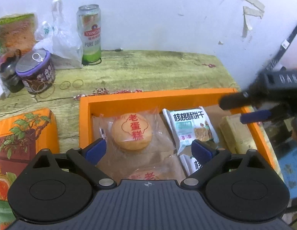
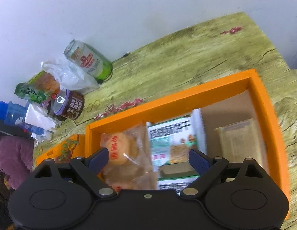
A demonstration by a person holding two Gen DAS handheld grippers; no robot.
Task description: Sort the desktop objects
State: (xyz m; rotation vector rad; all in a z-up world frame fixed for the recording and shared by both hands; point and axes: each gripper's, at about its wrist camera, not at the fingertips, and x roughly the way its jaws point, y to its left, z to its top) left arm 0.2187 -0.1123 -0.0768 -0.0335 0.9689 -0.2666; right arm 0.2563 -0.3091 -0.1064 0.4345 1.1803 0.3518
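An orange box lies on the wood-grain table and holds wrapped snacks. Inside it, from left to right, are a round cake in clear wrap, a white walnut-biscuit packet and a pale yellow packet. A second cake and a second biscuit packet lie nearer. My left gripper hovers open over the cakes, holding nothing. My right gripper enters from the right above the box's far corner. In the right wrist view it is open and empty over the cake and biscuit packet.
Against the wall at the back left stand a beer can, a plastic bag and a purple-lidded tin, with rubber bands in front. An orange printed carton lies left of the box. A person's purple sleeve is at left.
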